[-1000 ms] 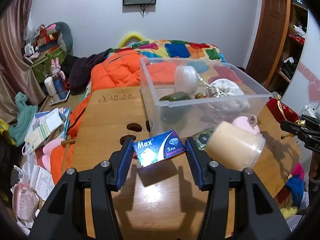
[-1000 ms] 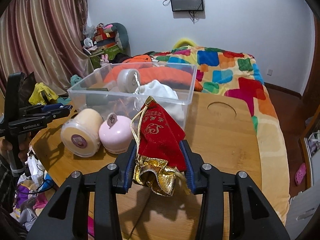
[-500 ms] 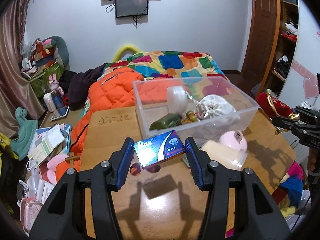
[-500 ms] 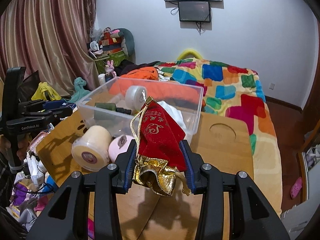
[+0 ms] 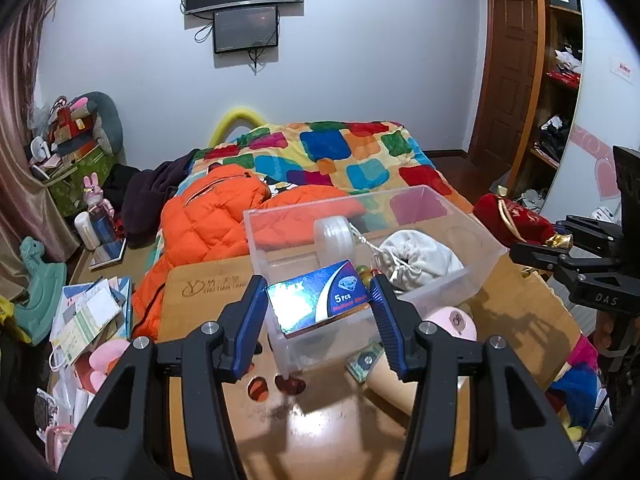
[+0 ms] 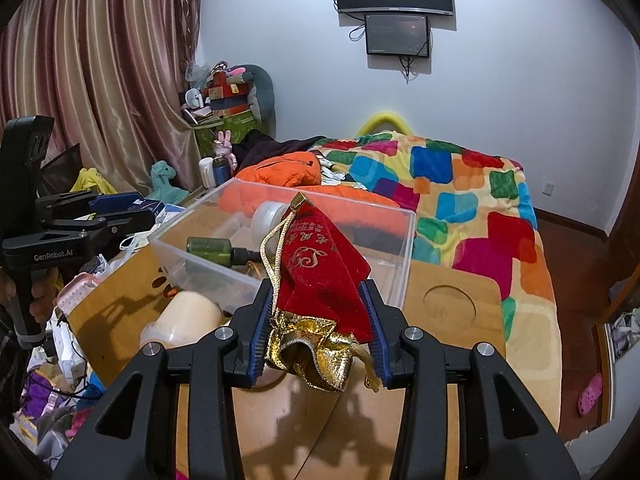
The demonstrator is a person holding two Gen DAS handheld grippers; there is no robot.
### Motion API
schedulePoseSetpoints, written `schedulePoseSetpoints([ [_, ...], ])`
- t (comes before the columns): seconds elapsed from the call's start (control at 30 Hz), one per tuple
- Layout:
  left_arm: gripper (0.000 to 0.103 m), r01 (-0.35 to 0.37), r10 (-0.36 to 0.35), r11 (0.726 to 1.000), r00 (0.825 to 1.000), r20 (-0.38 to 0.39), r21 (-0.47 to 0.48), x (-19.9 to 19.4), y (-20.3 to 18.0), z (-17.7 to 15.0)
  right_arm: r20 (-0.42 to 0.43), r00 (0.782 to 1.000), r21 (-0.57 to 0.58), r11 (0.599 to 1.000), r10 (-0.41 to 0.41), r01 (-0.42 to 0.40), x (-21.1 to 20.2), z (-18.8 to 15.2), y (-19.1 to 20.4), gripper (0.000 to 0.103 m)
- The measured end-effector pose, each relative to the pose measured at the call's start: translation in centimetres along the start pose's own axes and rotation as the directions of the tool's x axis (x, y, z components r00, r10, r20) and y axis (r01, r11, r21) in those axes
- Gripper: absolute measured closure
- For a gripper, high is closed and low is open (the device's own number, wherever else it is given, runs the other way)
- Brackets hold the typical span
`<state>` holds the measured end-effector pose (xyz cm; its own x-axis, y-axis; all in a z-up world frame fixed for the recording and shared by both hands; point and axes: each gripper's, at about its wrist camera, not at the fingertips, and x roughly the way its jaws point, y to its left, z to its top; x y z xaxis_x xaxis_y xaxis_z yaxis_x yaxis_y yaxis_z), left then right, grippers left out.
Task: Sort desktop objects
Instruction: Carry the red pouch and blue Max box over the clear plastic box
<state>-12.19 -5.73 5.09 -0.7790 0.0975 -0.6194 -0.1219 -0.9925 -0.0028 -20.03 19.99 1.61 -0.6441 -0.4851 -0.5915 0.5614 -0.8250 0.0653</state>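
The left gripper (image 5: pixel 318 322) was clamped on a blue box (image 5: pixel 318 300), held above the near rim of the clear bin (image 5: pixel 476 270). A red pouch (image 6: pixel 320 276) was gripped by the right gripper (image 6: pixel 318 334) before the bin.

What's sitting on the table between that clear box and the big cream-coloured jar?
In the left wrist view, a pink jar and a small green tin lie between the clear box and the cream jar.
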Motion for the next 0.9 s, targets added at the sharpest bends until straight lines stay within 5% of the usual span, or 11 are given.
schedulePoseSetpoints([
  [0.43,0.051,0.044,-0.044,0.999,0.999,-0.019,0.017,2.8,-0.8,1.4,0.016,0.998,0.007,0.999,0.054,-0.054,3.0,2.4,0.6,0.065],
  [0.9,0.051,0.075,-0.074,0.997,0.994,-0.082,0.015,6.7,-1.1,1.6,-0.057,0.994,-0.020,0.995,0.092,-0.093,7.9,2.9,1.3,0.065],
])
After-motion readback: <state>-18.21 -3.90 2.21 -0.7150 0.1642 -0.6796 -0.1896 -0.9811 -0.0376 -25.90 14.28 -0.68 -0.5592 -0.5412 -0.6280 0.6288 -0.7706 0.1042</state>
